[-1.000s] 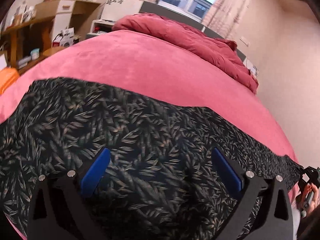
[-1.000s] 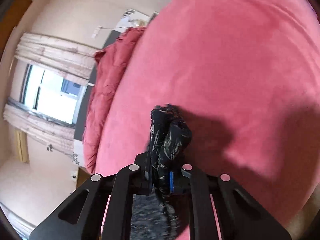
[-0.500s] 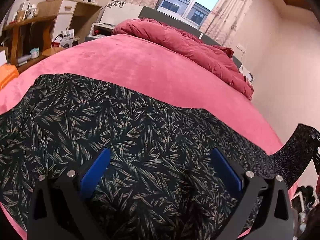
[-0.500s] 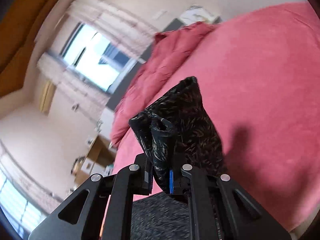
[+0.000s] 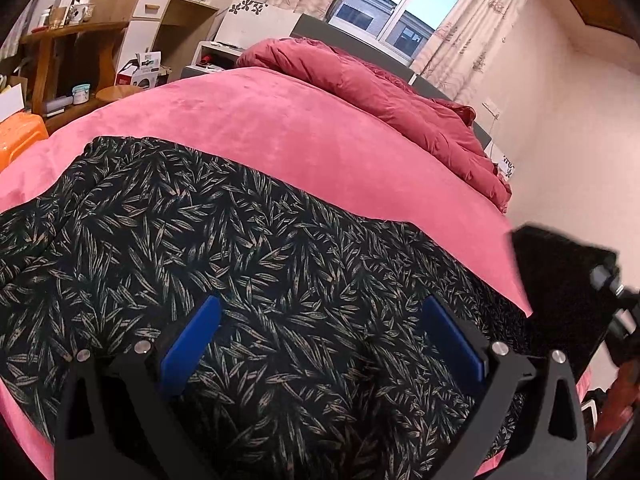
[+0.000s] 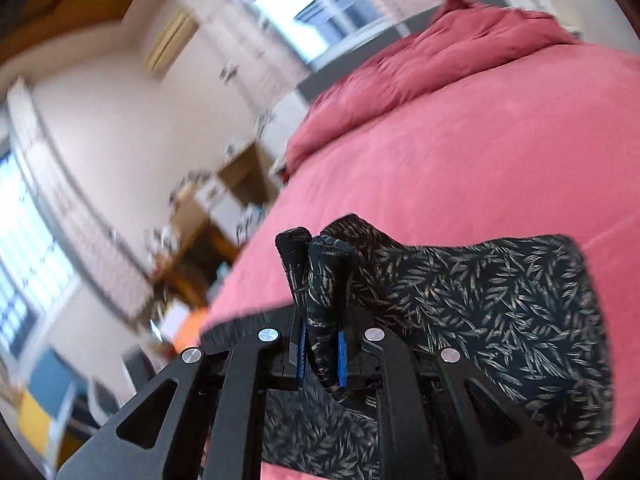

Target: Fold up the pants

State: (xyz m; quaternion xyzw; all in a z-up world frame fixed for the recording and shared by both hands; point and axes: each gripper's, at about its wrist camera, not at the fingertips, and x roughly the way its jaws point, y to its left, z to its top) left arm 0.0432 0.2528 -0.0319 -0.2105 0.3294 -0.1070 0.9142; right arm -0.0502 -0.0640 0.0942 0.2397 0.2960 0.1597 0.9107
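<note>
Bedroom, left wrist view: pink velvety bed [image 5: 280, 128] with a crumpled red duvet [image 5: 384, 84] far right and a wooden shelf unit [image 5: 76, 40] far left; box labels there too small to read. Black leaf-print pants [image 5: 248, 264] lie spread flat on the near bed. Left claw [image 5: 320, 344] gapes wide over the fabric, gripping nothing. Right wrist view, blurred background: right claw [image 6: 320, 352] pinched tight on a bunched fold of pants [image 6: 500, 304], lifted above the bed [image 6: 480, 152].

Black leaf-print pants [image 5: 248, 264], pink bedspread [image 5: 288, 128] — tongs' pads [image 5: 188, 344] apparently blue
</note>
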